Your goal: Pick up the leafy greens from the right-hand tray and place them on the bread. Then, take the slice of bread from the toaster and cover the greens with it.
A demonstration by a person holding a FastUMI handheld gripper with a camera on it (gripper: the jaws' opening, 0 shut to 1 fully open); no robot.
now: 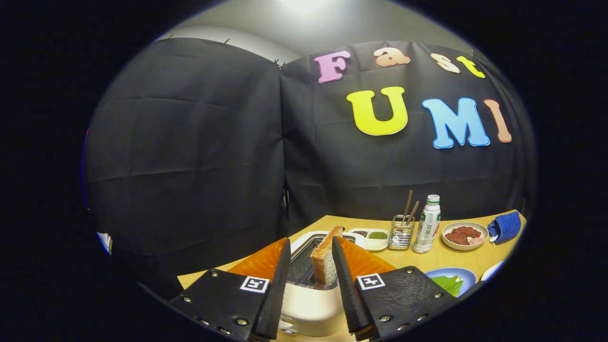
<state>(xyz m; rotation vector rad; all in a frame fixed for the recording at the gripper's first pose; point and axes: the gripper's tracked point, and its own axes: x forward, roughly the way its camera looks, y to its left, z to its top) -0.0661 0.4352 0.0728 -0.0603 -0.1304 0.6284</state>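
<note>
A: Where is the gripper (311, 251) right now?

B: Low over the toaster (308, 304), its two fingers (280, 280) reaching forward on either side of the slice of bread (325, 261) that stands upright in the slot.

A: Is it clamped on the slice?

B: Not by what I can see. The fingers stand moderately apart. The right one lies right against the slice's edge, or nearly so; the left one has a clear gap with the dark slot showing through. So the slice sits between them, but I would not call it held.

A: And the toaster itself?

B: Pale, rounded body, resting on an orange mat (259, 261) on the wooden table (446, 259). The bread pokes up above the slot, tilted a little

A: What about the leafy greens?

B: Off to the right of the right finger there is a blue-rimmed plate (451, 273), and the greens (449, 284) lie on it. Whether bread is under them I cannot tell; the gripper body hides part of the plate.

A: Anything further back?

B: Beyond the toaster, a white divided dish (373, 239) with dark and green fillings. Next to it a mesh holder (401, 232) with chopsticks sticking up, then a white bottle (427, 225) with a green cap, a bowl of reddish meat (464, 235), and a blue cloth (506, 227) near the table's far corner
</note>
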